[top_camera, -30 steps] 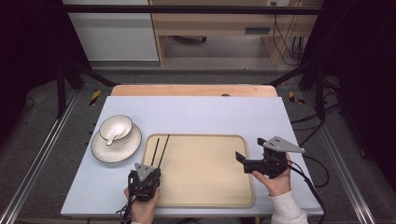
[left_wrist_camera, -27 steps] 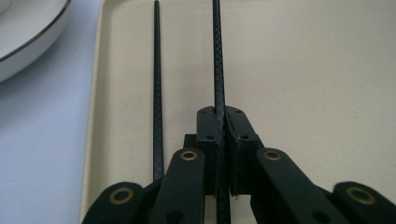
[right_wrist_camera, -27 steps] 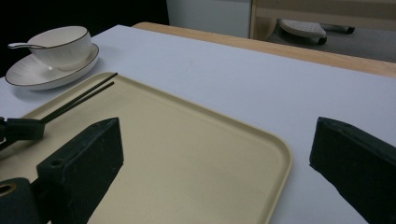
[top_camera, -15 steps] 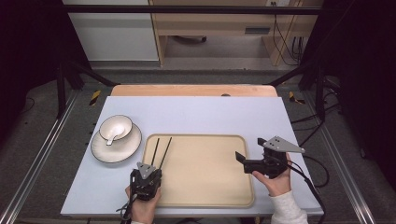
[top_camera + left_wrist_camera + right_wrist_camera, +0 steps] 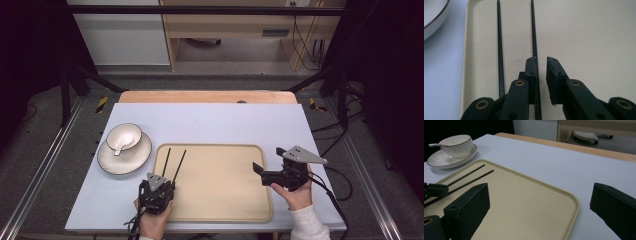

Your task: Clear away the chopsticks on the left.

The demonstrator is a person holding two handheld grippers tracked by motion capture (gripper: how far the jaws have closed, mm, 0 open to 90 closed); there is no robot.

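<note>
Chopsticks (image 5: 171, 162), two thin black rods, lie near the left edge of the tray (image 5: 225, 210), low and centre-left in the high view, their tips spreading slightly toward the top of the frame. The tray sits on the table (image 5: 225, 120), with a plate (image 5: 107, 162) at its upper left holding a bowl (image 5: 131, 135) and spoon (image 5: 118, 148).

The left gripper (image 5: 541, 61) rests at the near ends of the sticks. Its jaws stand slightly apart, and in the left gripper view one stick runs along the inner face of the left jaw while the other lies outside it; it is released, clamping nothing that I can see. To lift both sticks well, I judge they should first be gathered side by side between the jaws, then pinched squarely so neither rolls out.

The right gripper (image 5: 261, 171) hovers at the tray's right edge, jaws wide apart and empty.
</note>
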